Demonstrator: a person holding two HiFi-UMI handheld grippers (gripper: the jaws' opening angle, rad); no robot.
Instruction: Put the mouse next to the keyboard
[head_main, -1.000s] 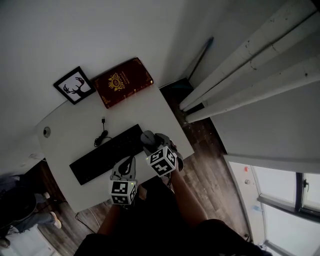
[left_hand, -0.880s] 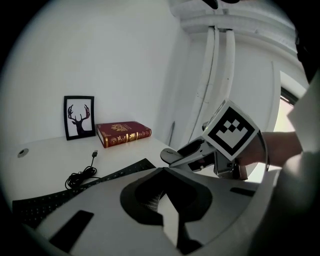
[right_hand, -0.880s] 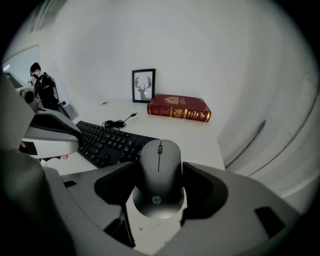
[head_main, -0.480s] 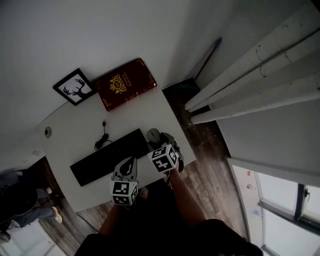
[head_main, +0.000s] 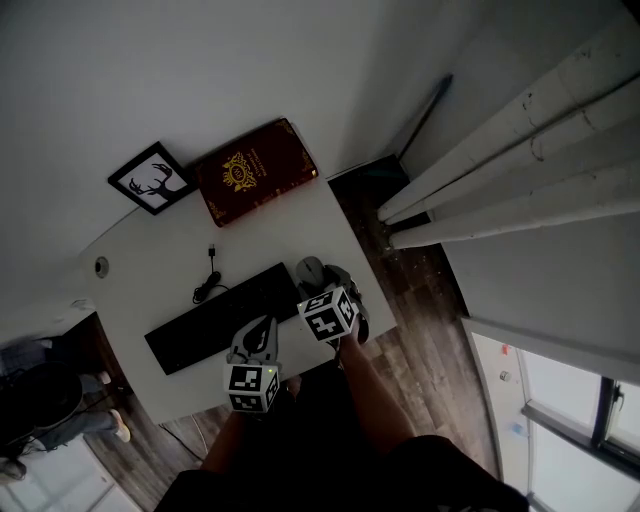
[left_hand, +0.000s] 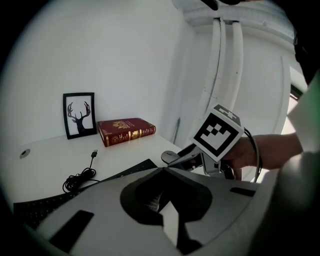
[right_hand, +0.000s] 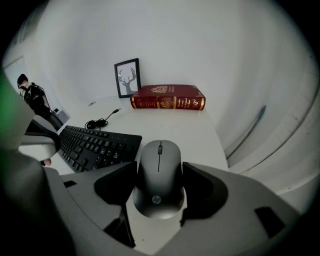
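Note:
A grey mouse (right_hand: 159, 175) rests on the white desk (head_main: 150, 250), just right of the black keyboard (head_main: 215, 317) and close to its right end. My right gripper (right_hand: 159, 167) is shut on the mouse, one jaw against each side. From the head view the mouse (head_main: 309, 269) pokes out ahead of the right gripper (head_main: 314, 284). My left gripper (head_main: 264, 324) hovers over the keyboard's near edge, shut and holding nothing. In the left gripper view its jaws (left_hand: 164, 172) meet at the tips, above the keyboard (left_hand: 30, 210).
A red book (head_main: 255, 170) and a framed deer picture (head_main: 152, 178) lie at the back of the desk. A coiled black cable (head_main: 205, 282) sits behind the keyboard. The desk's right edge is just beyond the mouse, with wooden floor (head_main: 420, 330) below.
Only the head view has shifted slightly. The right gripper stays around the mouse beside the keyboard, and the left gripper keeps its place.

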